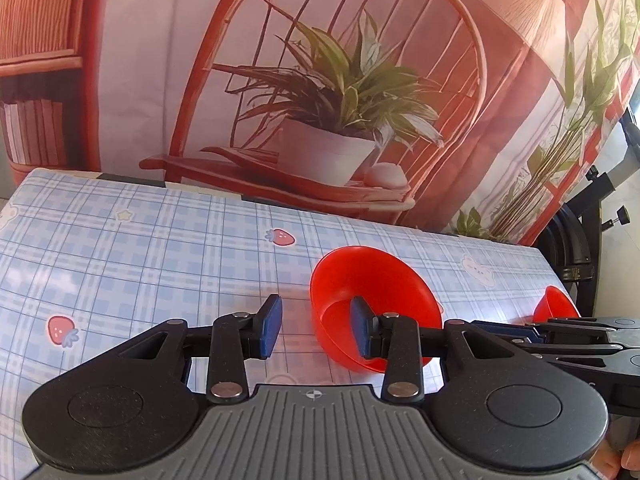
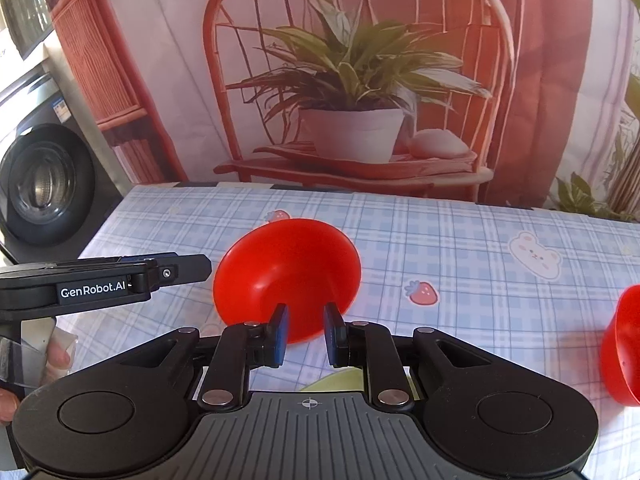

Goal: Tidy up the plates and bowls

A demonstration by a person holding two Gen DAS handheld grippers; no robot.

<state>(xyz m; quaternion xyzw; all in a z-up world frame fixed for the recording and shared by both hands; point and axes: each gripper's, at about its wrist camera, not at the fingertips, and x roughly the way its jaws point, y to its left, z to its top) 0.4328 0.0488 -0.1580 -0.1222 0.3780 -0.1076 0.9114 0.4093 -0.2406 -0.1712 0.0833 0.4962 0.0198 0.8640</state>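
A red bowl (image 1: 372,292) (image 2: 288,272) hangs tilted over the blue checked tablecloth (image 1: 160,248), its hollow turned toward the cameras. My left gripper (image 1: 316,320) is open: one blue pad (image 1: 362,328) stands inside the bowl, the other outside, neither pressing. From the right wrist view the left gripper (image 2: 192,268) ends at the bowl's left rim. My right gripper (image 2: 306,332) has the bowl's near wall between its narrow-set pads and holds it tilted. In the left wrist view, the right gripper (image 1: 516,330) reaches in from the right. A second red bowl (image 1: 556,306) (image 2: 624,348) sits further right.
A printed backdrop (image 1: 320,100) of a chair and potted plant hangs behind the table's far edge. A washing machine (image 2: 40,184) stands beyond the table's left side. A black stand (image 1: 580,240) rises past the right edge. A person's fingers (image 2: 60,356) grip the left handle.
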